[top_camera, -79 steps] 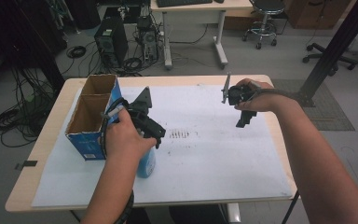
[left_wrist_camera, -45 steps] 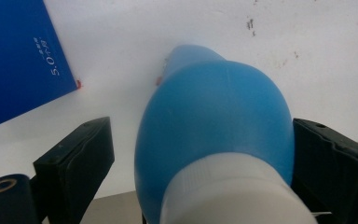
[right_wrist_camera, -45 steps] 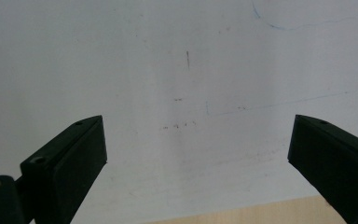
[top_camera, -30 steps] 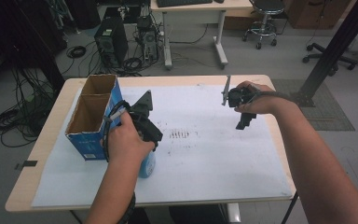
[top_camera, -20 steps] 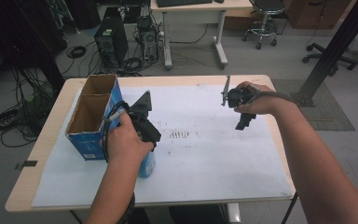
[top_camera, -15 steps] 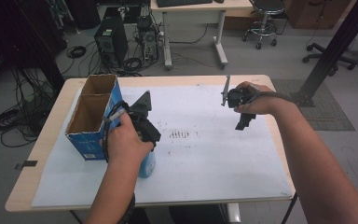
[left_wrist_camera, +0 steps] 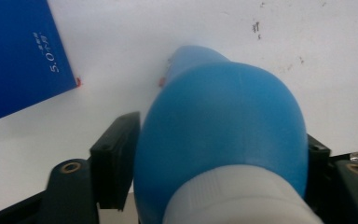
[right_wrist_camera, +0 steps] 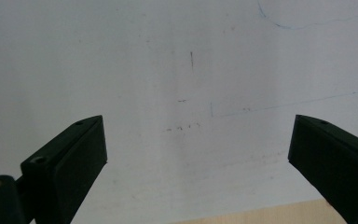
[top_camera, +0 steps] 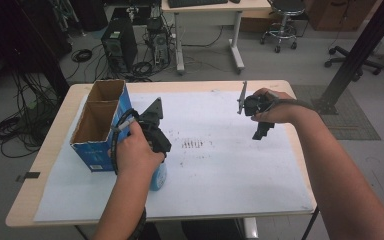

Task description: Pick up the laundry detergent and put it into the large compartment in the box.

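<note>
A blue plastic bottle (left_wrist_camera: 219, 135) with a pale lower band stands on the white sheet, just right of the blue box. My left gripper (top_camera: 156, 150) is shut on the blue bottle (top_camera: 158, 176); in the left gripper view both black pads (left_wrist_camera: 116, 163) press its sides. The person's hand covers most of the bottle in the high view. My right gripper (top_camera: 261, 131) hangs open above the right half of the sheet, pointing down. In the right gripper view its jaws stand wide apart with only white paper between them.
An open blue cardboard box (top_camera: 100, 124) with two compartments stands at the table's left; its blue side (left_wrist_camera: 18, 56) is close to the bottle. White paper (top_camera: 220, 165) covers the wooden table (top_camera: 280, 86) and carries small dark marks (top_camera: 194, 145). Computer towers, cables and chairs stand on the floor beyond.
</note>
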Action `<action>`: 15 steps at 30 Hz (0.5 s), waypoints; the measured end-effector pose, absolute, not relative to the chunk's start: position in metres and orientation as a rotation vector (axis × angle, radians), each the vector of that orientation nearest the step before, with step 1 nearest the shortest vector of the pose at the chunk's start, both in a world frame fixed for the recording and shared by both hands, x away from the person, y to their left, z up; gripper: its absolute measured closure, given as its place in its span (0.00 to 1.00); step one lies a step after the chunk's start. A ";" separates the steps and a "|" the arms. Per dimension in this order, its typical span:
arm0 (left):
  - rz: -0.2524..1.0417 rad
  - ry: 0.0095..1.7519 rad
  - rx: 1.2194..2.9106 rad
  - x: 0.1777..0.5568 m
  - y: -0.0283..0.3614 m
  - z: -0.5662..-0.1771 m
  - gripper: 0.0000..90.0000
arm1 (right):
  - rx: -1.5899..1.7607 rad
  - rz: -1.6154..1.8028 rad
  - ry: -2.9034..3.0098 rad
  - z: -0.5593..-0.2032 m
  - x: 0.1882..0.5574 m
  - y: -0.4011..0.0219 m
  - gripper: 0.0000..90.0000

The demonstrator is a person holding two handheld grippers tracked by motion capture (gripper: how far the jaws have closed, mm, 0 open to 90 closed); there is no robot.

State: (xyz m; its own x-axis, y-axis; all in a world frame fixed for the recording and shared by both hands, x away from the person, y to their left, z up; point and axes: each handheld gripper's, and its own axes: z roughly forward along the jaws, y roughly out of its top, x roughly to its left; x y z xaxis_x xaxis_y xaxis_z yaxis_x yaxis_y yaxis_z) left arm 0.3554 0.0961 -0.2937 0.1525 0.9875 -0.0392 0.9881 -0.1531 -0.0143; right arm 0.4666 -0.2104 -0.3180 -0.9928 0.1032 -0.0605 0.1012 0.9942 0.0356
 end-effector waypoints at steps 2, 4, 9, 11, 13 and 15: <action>-0.042 2.037 2.381 0.355 0.095 -0.294 0.41 | 0.159 0.053 3.074 -0.318 0.467 -0.211 0.05; -0.036 2.038 2.379 0.355 0.094 -0.293 0.41 | 0.156 0.053 3.075 -0.318 0.467 -0.211 0.05; -0.032 2.033 2.384 0.355 0.094 -0.293 0.41 | 0.157 0.057 3.072 -0.317 0.466 -0.211 0.05; -0.027 2.030 2.389 0.354 0.094 -0.293 0.41 | 0.156 0.055 3.073 -0.317 0.466 -0.211 0.05; -0.023 2.029 2.388 0.354 0.094 -0.293 0.41 | 0.152 0.057 3.073 -0.317 0.466 -0.211 0.05; -0.026 2.018 2.395 0.353 0.093 -0.292 0.41 | 0.154 0.057 3.071 -0.316 0.465 -0.210 0.05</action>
State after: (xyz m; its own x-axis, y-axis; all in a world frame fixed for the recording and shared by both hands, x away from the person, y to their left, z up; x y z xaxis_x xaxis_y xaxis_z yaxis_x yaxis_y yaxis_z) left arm 0.3534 0.0932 -0.2919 0.1695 0.9853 -0.0189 0.9855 -0.1696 -0.0038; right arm 0.4653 -0.2104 -0.3160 -0.9928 0.1010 -0.0638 0.0986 0.9943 0.0400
